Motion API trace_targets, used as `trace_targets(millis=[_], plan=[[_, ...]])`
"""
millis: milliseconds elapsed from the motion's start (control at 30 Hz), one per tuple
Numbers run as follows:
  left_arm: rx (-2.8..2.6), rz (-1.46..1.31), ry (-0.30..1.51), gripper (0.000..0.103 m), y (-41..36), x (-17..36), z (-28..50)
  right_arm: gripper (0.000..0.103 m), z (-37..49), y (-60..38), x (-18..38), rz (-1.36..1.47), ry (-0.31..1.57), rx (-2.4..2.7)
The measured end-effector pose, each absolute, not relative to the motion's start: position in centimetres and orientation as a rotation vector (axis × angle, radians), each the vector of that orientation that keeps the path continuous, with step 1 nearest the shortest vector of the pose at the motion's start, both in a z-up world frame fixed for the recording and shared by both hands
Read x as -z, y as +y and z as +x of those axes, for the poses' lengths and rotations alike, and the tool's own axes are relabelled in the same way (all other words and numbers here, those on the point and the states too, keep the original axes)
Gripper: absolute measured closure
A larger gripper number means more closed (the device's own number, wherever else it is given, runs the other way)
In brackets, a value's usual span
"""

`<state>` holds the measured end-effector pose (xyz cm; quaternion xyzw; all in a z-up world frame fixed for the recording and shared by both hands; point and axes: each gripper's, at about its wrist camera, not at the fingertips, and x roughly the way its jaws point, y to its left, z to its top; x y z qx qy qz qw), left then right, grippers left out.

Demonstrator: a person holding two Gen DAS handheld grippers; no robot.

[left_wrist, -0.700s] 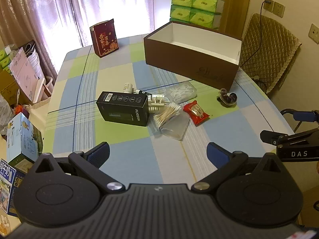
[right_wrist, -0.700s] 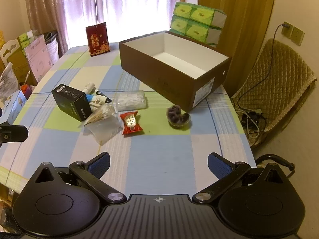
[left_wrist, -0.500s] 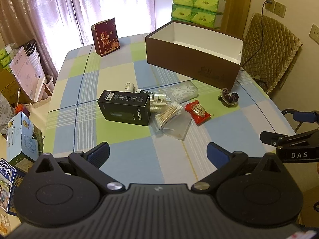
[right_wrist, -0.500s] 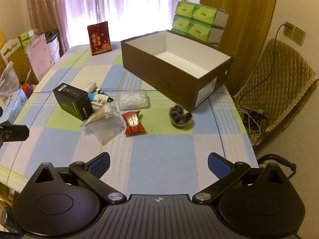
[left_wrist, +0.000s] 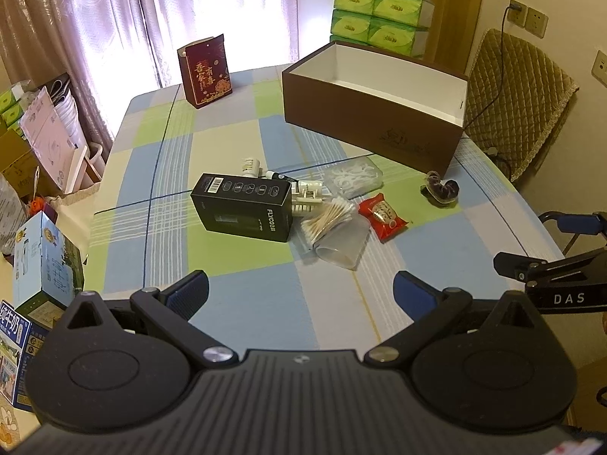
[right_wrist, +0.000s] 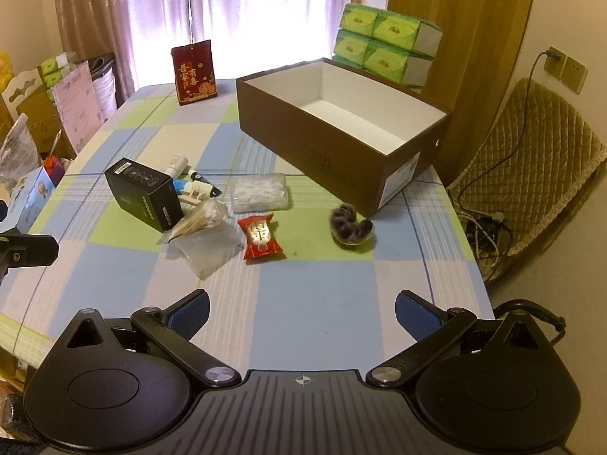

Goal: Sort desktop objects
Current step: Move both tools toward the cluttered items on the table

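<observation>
A cluster of small items lies mid-table: a black box (left_wrist: 242,206) (right_wrist: 146,197), a bag of cotton swabs (left_wrist: 328,218) (right_wrist: 197,222), a clear cup (left_wrist: 343,244), a red snack packet (left_wrist: 383,216) (right_wrist: 261,237), a clear floss-pick box (left_wrist: 354,178) (right_wrist: 260,191), small tubes (left_wrist: 250,167) and a dark hair scrunchie (left_wrist: 440,189) (right_wrist: 349,223). An open brown box (left_wrist: 373,121) (right_wrist: 341,144) stands behind them. My left gripper (left_wrist: 299,294) and my right gripper (right_wrist: 301,309) are both open and empty, above the near table edge.
A red gift bag (left_wrist: 205,72) (right_wrist: 193,72) stands at the far edge. Green tissue packs (left_wrist: 379,19) (right_wrist: 387,43) are stacked behind the brown box. A quilted chair (right_wrist: 531,174) is on the right. Cartons (left_wrist: 41,261) sit left of the table.
Both grippers have moved slightly forward toward the table. The objects have not moved, and both grippers stay open.
</observation>
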<state>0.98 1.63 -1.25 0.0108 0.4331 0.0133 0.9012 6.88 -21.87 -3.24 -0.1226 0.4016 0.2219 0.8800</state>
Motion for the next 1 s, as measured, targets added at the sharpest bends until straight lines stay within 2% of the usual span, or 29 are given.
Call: trace_targets(millis=[1000], plan=[[-0.043, 0.018, 0.921, 0.001, 1.23, 1.69, 1.62, 0.002, 7.65, -22.55, 3.40, -0.269, 0.855, -0.478]])
